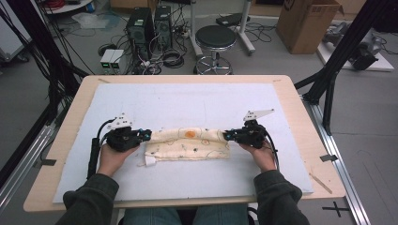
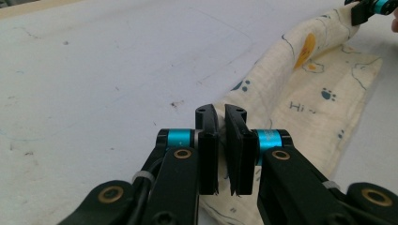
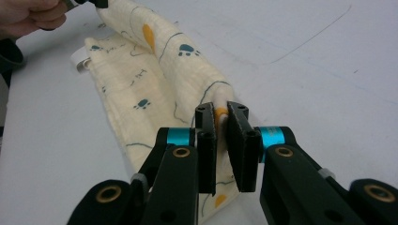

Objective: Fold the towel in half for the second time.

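Cream cloth, printed with paw marks, lies folded lengthwise at the middle of the bench. Left gripper and right gripper each have their fingers clamped on one end.

White mat on wooden table; stool, cardboard box, perhaps computers behind.

Bright, even overhead light; soft shadows, slight blur throughout.

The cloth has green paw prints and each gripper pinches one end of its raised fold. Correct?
Not quite: the paw prints on the cloth are dark blue, as the right gripper view shows. The left gripper and right gripper do each pinch one end.
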`<move>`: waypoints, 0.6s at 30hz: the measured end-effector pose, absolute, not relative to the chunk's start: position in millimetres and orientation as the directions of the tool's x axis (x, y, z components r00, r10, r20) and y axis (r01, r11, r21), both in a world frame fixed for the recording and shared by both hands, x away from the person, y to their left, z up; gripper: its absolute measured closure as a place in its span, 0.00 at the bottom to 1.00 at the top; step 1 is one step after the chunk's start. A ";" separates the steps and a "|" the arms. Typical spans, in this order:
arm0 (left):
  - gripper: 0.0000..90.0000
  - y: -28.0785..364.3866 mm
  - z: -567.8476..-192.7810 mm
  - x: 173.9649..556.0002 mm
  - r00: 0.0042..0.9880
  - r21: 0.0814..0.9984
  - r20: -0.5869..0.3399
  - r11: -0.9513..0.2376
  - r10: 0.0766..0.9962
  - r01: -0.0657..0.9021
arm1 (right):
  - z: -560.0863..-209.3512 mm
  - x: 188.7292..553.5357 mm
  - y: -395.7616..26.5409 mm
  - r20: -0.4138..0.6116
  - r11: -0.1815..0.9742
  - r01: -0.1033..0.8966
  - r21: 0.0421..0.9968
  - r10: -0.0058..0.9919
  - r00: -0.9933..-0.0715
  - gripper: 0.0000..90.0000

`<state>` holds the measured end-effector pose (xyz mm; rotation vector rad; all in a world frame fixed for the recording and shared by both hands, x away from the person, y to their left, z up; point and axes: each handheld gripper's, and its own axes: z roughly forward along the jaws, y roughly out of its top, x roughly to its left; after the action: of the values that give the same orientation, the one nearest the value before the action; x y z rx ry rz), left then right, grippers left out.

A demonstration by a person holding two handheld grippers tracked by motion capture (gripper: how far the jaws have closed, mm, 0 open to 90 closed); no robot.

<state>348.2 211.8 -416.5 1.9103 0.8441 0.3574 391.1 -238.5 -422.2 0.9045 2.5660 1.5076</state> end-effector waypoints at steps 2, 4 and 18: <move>0.92 212.4 -418.1 345.1 0.718 0.873 -0.111 -0.277 0.688 0.401 | -422.4 388.4 -239.3 0.259 0.362 0.465 0.808 0.492 -0.832 0.91; 0.92 213.3 -419.5 343.0 0.720 0.871 -0.112 -0.282 0.685 0.403 | -422.4 386.5 -239.7 0.254 0.363 0.459 0.811 0.488 -0.835 0.91; 0.90 211.9 -419.8 327.6 0.755 0.854 -0.089 -0.341 0.649 0.393 | -427.3 372.5 -242.4 0.240 0.388 0.445 0.807 0.473 -0.848 0.90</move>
<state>327.6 211.9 -419.8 1.9752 0.7892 0.3292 372.5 -242.4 -427.3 0.8573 2.5931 1.4928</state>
